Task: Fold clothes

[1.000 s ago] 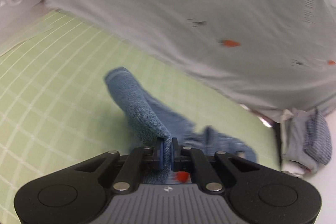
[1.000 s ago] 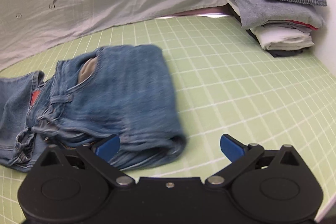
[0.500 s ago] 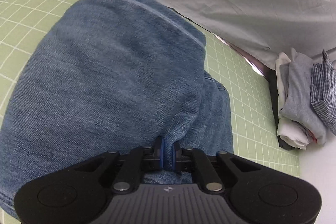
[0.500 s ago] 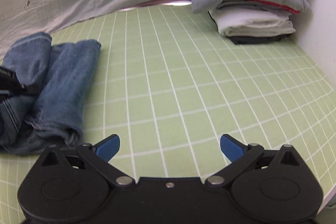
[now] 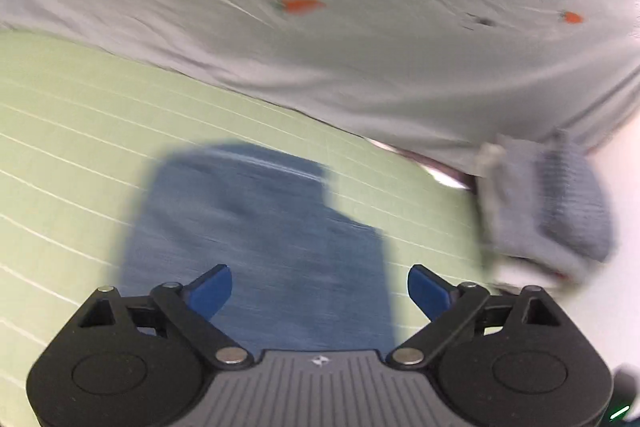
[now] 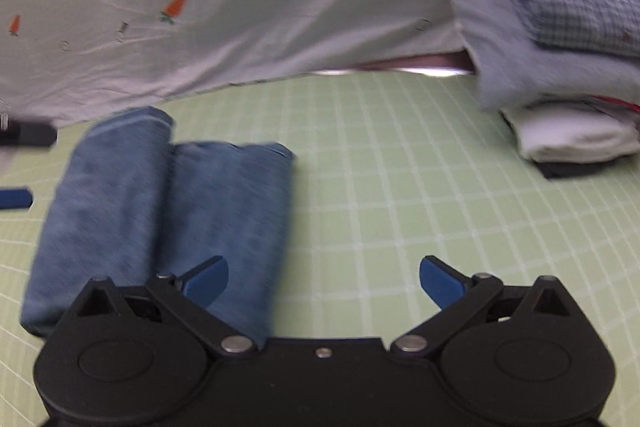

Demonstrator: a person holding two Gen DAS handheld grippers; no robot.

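Folded blue jeans (image 5: pixel 256 235) lie flat on the green grid mat (image 5: pixel 80 131), blurred by motion in the left wrist view. My left gripper (image 5: pixel 319 293) hovers over their near end, open, nothing between its blue pads. In the right wrist view the same jeans (image 6: pixel 168 215) form a folded bundle at the left of the mat (image 6: pixel 380 187). My right gripper (image 6: pixel 323 282) is open and empty over the mat, its left finger above the bundle's near right edge. A blue tip of the left gripper's finger (image 6: pixel 14 197) shows at the far left edge.
A stack of folded clothes (image 6: pixel 568 67), checked shirt on top, stands at the back right of the mat, also seen in the left view as the stack (image 5: pixel 548 215). A grey sheet with small carrot prints (image 6: pixel 200 7) hangs behind the mat.
My left gripper let go of the jeans and opened; the jeans now lie folded on the mat. The right gripper swung back to the left, bringing the bundle under its left finger.
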